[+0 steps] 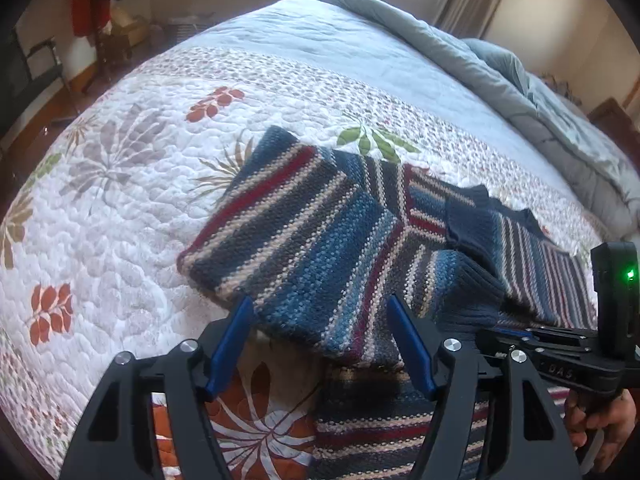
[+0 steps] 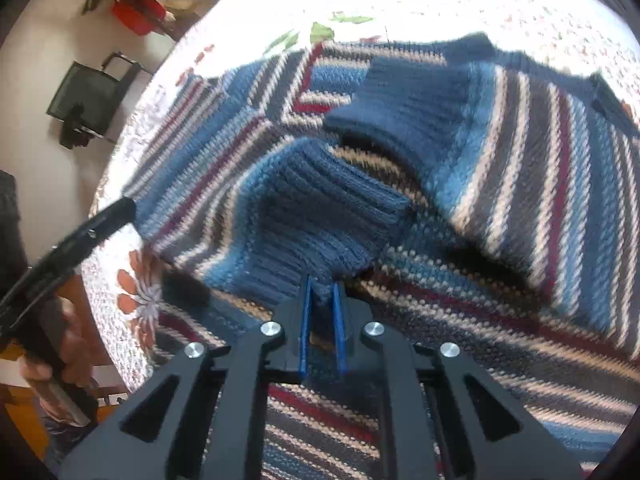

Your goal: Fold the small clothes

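Observation:
A striped knit sweater (image 1: 320, 232) in blue, grey, cream and dark red lies on a floral quilt (image 1: 120, 200), with its sleeves folded in over the body. My left gripper (image 1: 320, 304) is open, and its blue fingers (image 1: 236, 336) stand on either side of the folded left sleeve's near edge without pressing it. My right gripper (image 2: 321, 285) is shut on the sleeve's dark blue ribbed cuff (image 2: 320, 224), which bunches up just ahead of the pads. From the left wrist view the right gripper's black body (image 1: 560, 344) shows low on the right, held by a hand (image 1: 600, 420).
The quilt covers a bed; a grey duvet (image 1: 500, 80) is bunched along its far right side. The bed's left edge drops to a wooden floor with a black chair (image 2: 86, 100) and a red object (image 2: 138, 14). A hand (image 2: 68, 344) holds the left gripper.

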`<action>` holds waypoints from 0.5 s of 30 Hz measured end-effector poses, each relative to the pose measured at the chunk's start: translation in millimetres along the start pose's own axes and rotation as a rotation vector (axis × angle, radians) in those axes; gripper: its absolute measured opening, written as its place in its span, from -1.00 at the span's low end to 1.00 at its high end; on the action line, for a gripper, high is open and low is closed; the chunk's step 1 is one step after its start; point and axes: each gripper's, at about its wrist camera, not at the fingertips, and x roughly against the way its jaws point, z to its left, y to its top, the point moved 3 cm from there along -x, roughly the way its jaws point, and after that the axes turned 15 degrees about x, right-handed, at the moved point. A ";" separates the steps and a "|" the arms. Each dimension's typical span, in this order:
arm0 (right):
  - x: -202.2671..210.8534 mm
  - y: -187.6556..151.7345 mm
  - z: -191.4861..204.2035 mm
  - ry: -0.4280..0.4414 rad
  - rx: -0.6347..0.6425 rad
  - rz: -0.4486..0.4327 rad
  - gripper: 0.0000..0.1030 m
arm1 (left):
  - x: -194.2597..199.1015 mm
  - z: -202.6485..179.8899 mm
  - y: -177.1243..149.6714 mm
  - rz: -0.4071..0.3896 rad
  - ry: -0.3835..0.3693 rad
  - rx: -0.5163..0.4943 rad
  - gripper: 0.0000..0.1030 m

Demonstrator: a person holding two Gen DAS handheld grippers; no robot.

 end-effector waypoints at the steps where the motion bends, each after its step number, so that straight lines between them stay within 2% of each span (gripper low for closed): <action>1: 9.0 4.6 2.2 -0.004 0.023 -0.026 -0.85 | 1.8 1.3 0.1 -0.005 -0.011 0.015 0.36; 6: 65.3 33.9 17.0 -0.018 0.123 -0.153 -0.91 | 7.8 2.1 -1.3 -0.029 -0.047 0.054 0.37; 9: 105.2 49.5 16.1 -0.070 0.174 -0.215 -0.91 | 11.9 -1.5 -3.3 -0.038 -0.079 0.068 0.38; 13: 145.2 47.2 -6.4 -0.157 0.180 -0.262 -0.91 | 13.3 -14.1 -7.9 -0.049 -0.091 0.039 0.48; 15: 165.0 39.7 -29.7 -0.200 0.155 -0.273 -0.91 | 10.9 -19.7 -10.8 -0.042 -0.091 0.028 0.48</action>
